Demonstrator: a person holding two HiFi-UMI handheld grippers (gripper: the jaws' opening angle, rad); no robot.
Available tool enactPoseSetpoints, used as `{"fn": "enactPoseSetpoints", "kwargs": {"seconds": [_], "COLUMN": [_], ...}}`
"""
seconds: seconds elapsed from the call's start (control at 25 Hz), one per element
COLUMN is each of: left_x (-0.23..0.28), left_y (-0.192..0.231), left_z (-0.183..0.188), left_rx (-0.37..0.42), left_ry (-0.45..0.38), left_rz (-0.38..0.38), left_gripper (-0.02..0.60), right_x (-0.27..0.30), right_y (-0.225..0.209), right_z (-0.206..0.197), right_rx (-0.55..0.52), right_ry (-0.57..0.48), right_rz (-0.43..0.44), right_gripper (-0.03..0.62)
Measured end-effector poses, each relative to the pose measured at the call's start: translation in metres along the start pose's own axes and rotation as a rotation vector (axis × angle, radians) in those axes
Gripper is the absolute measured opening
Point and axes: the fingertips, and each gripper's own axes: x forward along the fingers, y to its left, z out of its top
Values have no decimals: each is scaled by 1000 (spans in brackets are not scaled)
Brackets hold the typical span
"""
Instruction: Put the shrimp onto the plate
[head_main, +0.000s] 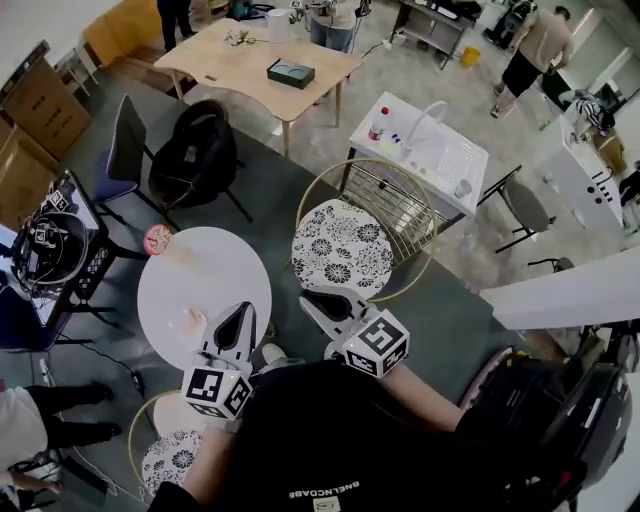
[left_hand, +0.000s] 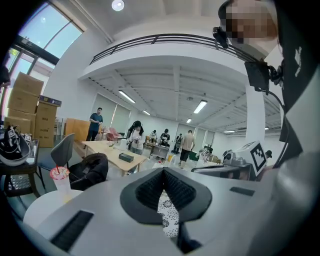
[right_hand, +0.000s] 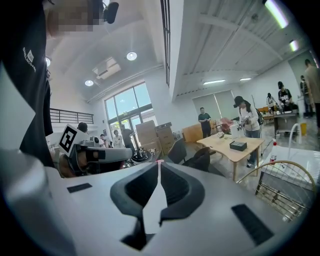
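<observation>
The left tool (head_main: 243, 310) and right tool (head_main: 307, 296) are smooth grey plastic shells with black ribbed pads, and each carries a cube of black-and-white squares. In the left gripper view the left tool (left_hand: 163, 170) has its pads pressed together at the tip. Only a thin wedge stays clear behind them and nothing is caught in it. The right tool (right_hand: 158, 164) is just the same, tips meeting and empty.

From the head view, the worktop (head_main: 215, 262) is a round, matt white disc. A small pale pink lump, which looks like the shrimp (head_main: 193, 320), lies on it near its edge, just beside the left tool's tip. It is too small to make out its shape. A cup (head_main: 157, 239) with a pink lid stands at the far rim.

The left gripper view shows the cup (left_hand: 61, 176) as clear plastic with a straw, which the head view does not. Only the head view shows the shrimp. The chair (head_main: 345, 245) has a black-and-white flowered cushion and a thin golden wire back.
</observation>
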Motion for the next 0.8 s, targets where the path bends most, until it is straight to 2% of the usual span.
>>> {"fn": "enactPoseSetpoints", "kwargs": {"seconds": [0.4, 0.8], "left_x": [21, 29], "left_y": [-22, -20], "left_z": [-4, -2], "left_rx": [-10, -16], "left_ry": [8, 12], "left_rz": [-35, -36], "left_gripper": [6, 6], "right_x": [-20, -24], "right_y": [-17, -27], "right_z": [7, 12], "right_rx": [-25, -29], "right_ry": [-22, -28], "right_rz": [-32, -54], "right_gripper": [28, 28]}}
